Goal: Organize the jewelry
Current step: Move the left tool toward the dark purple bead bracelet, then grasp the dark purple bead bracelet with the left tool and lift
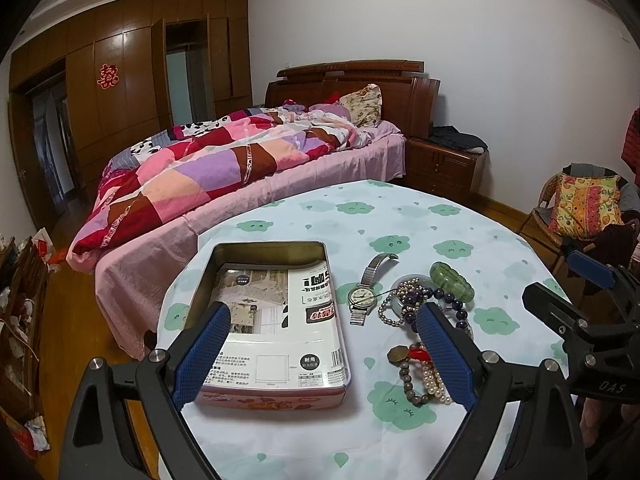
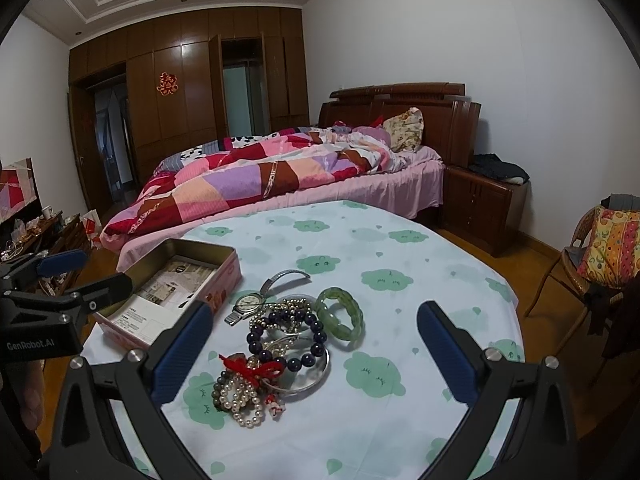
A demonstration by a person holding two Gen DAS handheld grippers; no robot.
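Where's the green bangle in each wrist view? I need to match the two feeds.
Left wrist view: the green bangle lies right of centre, beyond the bead pile and right of the wristwatch.
Right wrist view: the green bangle lies near centre, right of the dark bead bracelet.
Shared landmark: the open tin box, left of the jewelry in both.

Home bedroom: bed (image 2: 288, 176) with patchwork quilt (image 2: 248, 180), wooden headboard (image 2: 432, 116), nightstand (image 2: 480, 208), built-in wardrobe wall (image 2: 180, 92), wicker chair (image 2: 580, 264), cloth-covered desk (image 2: 400, 248).

Tin (image 1: 276, 316) lies left of jewelry pile (image 2: 280, 344) on table (image 2: 420, 248).
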